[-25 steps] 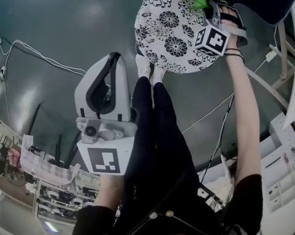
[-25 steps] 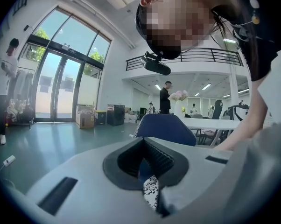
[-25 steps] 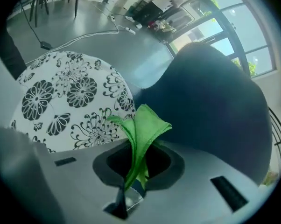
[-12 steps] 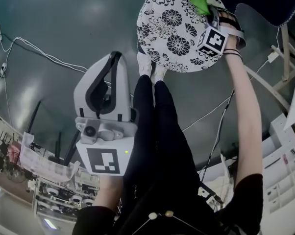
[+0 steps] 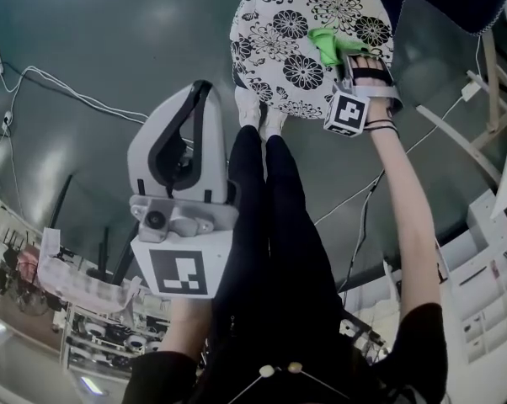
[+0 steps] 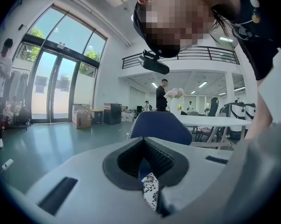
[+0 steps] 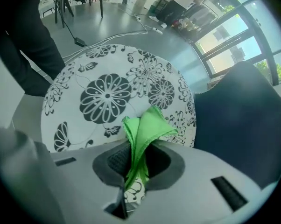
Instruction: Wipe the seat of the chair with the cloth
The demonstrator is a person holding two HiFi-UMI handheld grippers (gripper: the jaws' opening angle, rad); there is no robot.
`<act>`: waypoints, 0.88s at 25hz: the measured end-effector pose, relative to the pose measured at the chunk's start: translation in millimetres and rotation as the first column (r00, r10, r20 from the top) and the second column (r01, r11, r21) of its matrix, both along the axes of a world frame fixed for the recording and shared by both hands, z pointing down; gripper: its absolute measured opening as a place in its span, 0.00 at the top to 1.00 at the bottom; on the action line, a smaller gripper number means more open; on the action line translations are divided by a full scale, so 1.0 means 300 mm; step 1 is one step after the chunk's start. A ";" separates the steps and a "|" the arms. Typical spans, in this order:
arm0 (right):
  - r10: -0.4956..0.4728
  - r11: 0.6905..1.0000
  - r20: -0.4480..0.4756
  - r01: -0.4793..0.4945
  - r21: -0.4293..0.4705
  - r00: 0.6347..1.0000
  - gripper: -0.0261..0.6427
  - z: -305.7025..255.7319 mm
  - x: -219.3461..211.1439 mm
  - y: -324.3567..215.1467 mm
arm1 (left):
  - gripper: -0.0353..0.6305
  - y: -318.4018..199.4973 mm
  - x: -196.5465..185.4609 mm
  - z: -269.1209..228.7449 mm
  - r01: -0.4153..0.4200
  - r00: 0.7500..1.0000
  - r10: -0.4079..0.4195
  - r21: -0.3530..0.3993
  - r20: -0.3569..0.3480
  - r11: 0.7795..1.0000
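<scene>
- Now the right gripper (image 7: 136,164) pinches the green cloth (image 7: 145,125) on the flowered seat (image 7: 98,97).
- Soft, light, likely to bunch; hold mid-fold.
- Left gripper (image 5: 198,91) closed, empty, well apart.

The bunched green cloth (image 7: 143,129) lies on the round white, black-flowered chair seat (image 7: 75,85).

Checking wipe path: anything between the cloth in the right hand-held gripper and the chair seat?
Nothing visible. The right hand-held gripper is shut on the cloth, whose free end is right over the flowered seat. The seat shows bare, and the left hand-held gripper is held well away from it.
</scene>
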State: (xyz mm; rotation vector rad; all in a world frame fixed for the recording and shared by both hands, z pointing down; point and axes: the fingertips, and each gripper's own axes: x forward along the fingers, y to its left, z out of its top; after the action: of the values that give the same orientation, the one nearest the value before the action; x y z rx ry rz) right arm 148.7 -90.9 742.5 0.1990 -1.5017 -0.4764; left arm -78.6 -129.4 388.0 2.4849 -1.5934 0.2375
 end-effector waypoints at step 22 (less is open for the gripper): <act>0.208 0.952 0.164 -0.161 -0.261 0.964 0.88 -0.163 -0.121 0.552 | 0.94 0.028 0.003 -0.100 -0.006 1.000 0.005 0.038 0.010 0.999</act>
State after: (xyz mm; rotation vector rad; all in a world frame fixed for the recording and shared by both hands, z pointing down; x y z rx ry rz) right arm 112.4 74.8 693.6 0.1916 -1.6946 -0.1196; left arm -77.7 -121.1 357.9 2.5202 -1.6097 0.2227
